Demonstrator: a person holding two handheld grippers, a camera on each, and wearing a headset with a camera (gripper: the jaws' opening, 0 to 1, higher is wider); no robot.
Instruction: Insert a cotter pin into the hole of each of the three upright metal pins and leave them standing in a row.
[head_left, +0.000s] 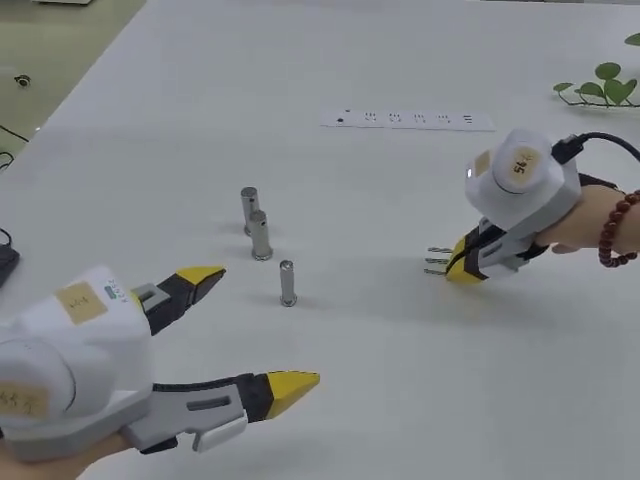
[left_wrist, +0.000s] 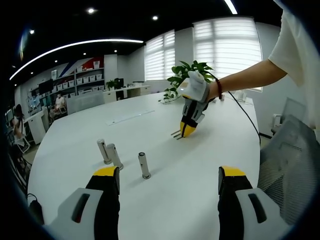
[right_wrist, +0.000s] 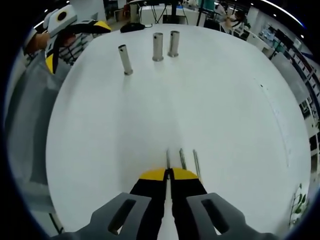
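Note:
Three upright metal pins (head_left: 261, 235) (left_wrist: 114, 156) (right_wrist: 158, 46) stand close together left of the table's centre. Three thin cotter pins (head_left: 438, 260) (left_wrist: 176, 135) (right_wrist: 182, 159) lie side by side on the white table to the right. My right gripper (head_left: 462, 270) (right_wrist: 168, 172) (left_wrist: 186, 132) points down at their near ends with its jaws together. The leftmost cotter pin runs into the seam between the jaws; the other two pass under the right jaw's tip. My left gripper (head_left: 260, 326) (left_wrist: 168, 172) hovers open and empty in front of the metal pins.
A white power strip (head_left: 407, 120) lies flat at the back of the table (head_left: 400, 380). A potted plant (head_left: 600, 88) (left_wrist: 192, 72) is at the far right corner. A mesh chair (left_wrist: 295, 160) stands beside the table edge.

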